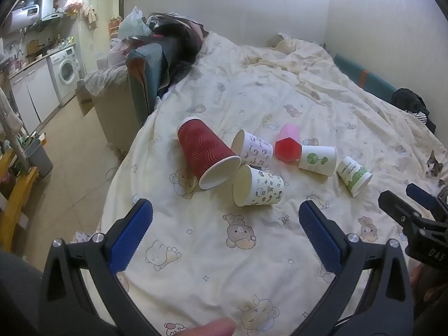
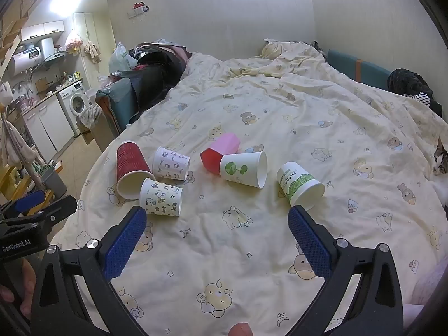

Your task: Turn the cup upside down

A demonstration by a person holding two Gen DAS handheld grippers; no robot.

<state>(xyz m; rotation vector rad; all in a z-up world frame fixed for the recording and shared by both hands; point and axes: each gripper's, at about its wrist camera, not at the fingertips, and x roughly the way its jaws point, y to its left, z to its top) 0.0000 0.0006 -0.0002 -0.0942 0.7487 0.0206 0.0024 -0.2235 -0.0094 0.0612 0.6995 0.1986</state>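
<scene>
Several cups lie on their sides on a bear-print bedspread [image 1: 196, 240] [image 2: 224, 252]. They are a red ribbed cup [image 1: 205, 152] [image 2: 131, 165], two animal-print paper cups [image 1: 259, 186] [image 2: 161, 197] [image 1: 253, 147] [image 2: 171, 163], a pink plastic cup [image 1: 288, 142] [image 2: 221, 152], a white cup with a green tree [image 1: 317, 159] [image 2: 243, 169] and a green "PAPER" cup [image 1: 354, 176] [image 2: 299, 186]. My left gripper [image 1: 225, 210] is open and empty, just short of the near animal-print cup. My right gripper [image 2: 217, 215] is open and empty, its right finger close to the PAPER cup.
The bed edge drops to a tiled floor [image 1: 70, 154] on the left, with a sofa [image 1: 140, 84] piled with clothes. A cat [image 1: 434, 165] [image 2: 441, 159] lies at the right edge. The right gripper shows in the left wrist view [image 1: 414, 212], and the left gripper in the right wrist view [image 2: 33, 212].
</scene>
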